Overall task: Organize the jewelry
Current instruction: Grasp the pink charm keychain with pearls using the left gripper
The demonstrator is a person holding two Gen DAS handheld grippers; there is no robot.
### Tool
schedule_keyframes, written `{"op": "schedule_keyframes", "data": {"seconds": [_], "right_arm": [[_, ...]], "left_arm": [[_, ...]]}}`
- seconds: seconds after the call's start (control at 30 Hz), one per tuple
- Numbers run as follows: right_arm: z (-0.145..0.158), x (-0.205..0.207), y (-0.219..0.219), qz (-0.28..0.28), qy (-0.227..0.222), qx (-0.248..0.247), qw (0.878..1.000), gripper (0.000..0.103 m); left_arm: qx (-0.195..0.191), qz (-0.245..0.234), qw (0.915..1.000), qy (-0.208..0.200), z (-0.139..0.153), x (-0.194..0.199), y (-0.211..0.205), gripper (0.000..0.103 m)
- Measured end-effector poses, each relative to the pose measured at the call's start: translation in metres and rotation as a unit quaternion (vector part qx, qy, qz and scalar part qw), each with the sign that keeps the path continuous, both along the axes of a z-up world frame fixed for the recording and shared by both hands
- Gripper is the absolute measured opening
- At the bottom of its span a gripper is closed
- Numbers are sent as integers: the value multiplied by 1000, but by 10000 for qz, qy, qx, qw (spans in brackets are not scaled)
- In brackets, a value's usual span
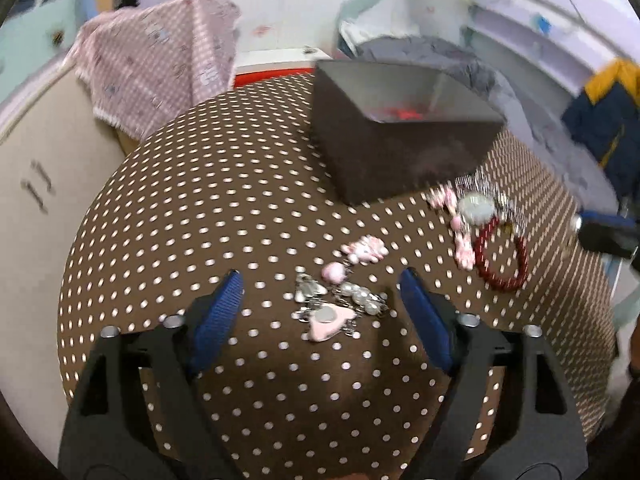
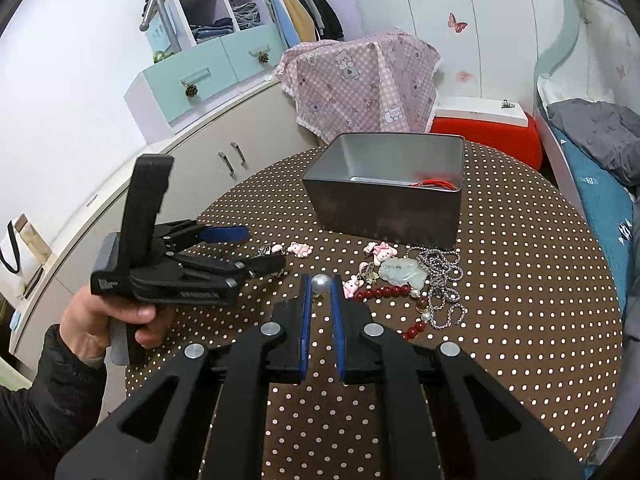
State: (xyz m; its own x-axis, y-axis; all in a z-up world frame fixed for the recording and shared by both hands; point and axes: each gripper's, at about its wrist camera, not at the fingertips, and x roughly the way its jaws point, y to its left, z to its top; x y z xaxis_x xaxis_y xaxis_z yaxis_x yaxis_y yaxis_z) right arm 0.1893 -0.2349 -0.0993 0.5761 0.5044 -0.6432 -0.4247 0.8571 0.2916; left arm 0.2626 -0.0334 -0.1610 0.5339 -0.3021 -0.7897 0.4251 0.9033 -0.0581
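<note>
On the brown dotted tablecloth (image 1: 224, 208) stands an open grey metal tin (image 1: 400, 148) with something red inside (image 2: 438, 184). My left gripper (image 1: 320, 276) is open, its blue pads (image 1: 218, 316) on either side of a cluster of pink charms and silver pieces (image 1: 334, 308) without touching it. A red bead bracelet (image 1: 502, 256) and a pale jade pendant (image 1: 476, 206) lie to the right. My right gripper (image 2: 322, 286) is shut on a pearl bead (image 2: 322, 282) just above the cloth. Beside it lie the jade pendant (image 2: 402, 274), red beads (image 2: 384, 293) and a silver chain (image 2: 444, 280). A hand (image 2: 100, 316) holds the left gripper (image 2: 256, 250).
A pink checked cloth (image 2: 360, 84) drapes over something behind the table. A red and white box (image 2: 484, 128) sits at the back right. A beige cabinet (image 2: 192, 160) runs along the left, and a bed with grey bedding (image 2: 592, 132) is on the right.
</note>
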Motion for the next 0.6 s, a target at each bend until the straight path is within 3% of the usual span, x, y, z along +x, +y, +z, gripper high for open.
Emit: {"op": "schedule_keyframes", "data": {"seconds": [0.07,0.1,0.13,0.6], "right_arm": [[-1,0,0,0,8,-4,10000,8],[-1,0,0,1,10,-8,10000,8],[-1,0,0,3,10,-8,10000,8],[-3,-3,0,10,8,21,10000,8]], "left_arm": [[328,-201,9991,-161,-2,-7,-12,43],[229,-323,9991,-133,-1,-9,-14,23],[143,-387,9991,-114,1,-12,-14,13],[-17,-195,9982,-567,11,-71,20,13]]}}
